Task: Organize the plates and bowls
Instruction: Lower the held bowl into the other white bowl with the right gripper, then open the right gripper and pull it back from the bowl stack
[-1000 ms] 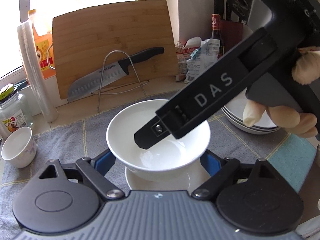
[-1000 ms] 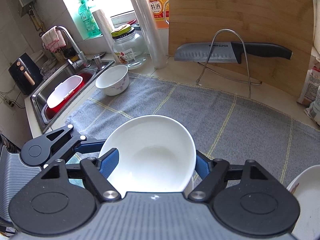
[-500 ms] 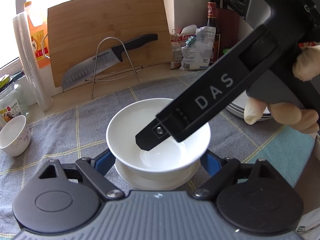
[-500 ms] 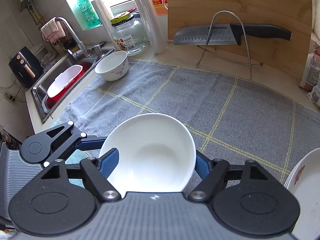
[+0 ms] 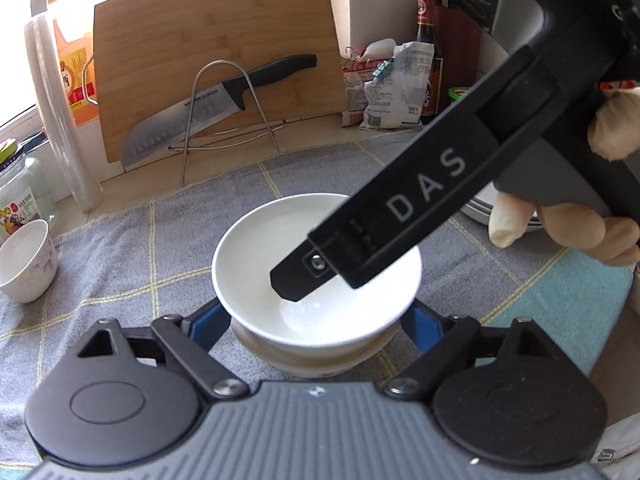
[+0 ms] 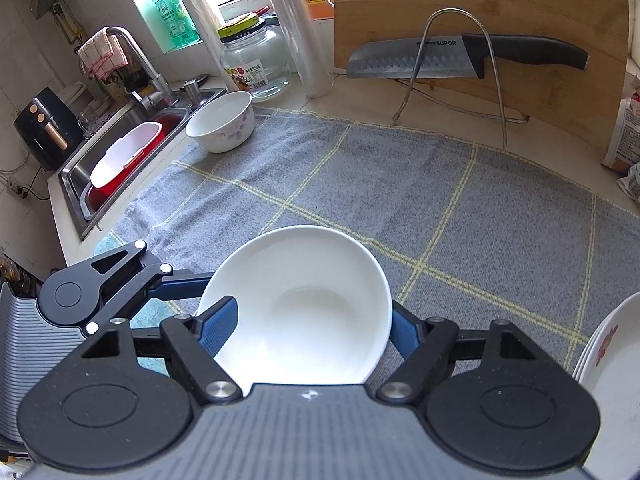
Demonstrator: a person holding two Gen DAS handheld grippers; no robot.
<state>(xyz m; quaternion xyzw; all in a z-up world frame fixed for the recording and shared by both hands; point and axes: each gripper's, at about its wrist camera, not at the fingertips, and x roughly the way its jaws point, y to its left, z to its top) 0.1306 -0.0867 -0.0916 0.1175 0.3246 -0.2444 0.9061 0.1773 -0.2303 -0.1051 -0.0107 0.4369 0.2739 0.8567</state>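
White ceramic dominates the grey checked cloth (image 6: 420, 184): one plain white bowl (image 5: 316, 276) seated in a second bowl (image 5: 312, 354) under it, one flowered bowl (image 6: 222, 126) at the cloth's sink-side edge, and one stack of plates (image 6: 612, 364) at the cloth's opposite edge, too cropped to count.

Relative to the cloth, the nested pair sits on its near part. The left gripper (image 5: 316, 320) straddles the pair with its blue pads (image 5: 206, 324) spread wide at either side of the white bowl; whether they touch the china cannot be told. The right gripper (image 6: 312, 324) reaches into the white bowl from the stack-of-plates side (one blue pad inside the rim, the other outside the wall), jaws set narrow across the rim, though actual pinching contact cannot be told.

Only the left wrist view shows the lower bowl, the gloved hand (image 5: 580, 224) on the right tool and the bottle (image 5: 428, 52) beyond the cloth. Only the right wrist view shows the sink (image 6: 80, 184) beside the cloth and the soap dispenser (image 6: 170, 8). Both show one knife (image 6: 460, 58) on a wire rack against the bamboo board (image 5: 216, 40) behind the cloth.
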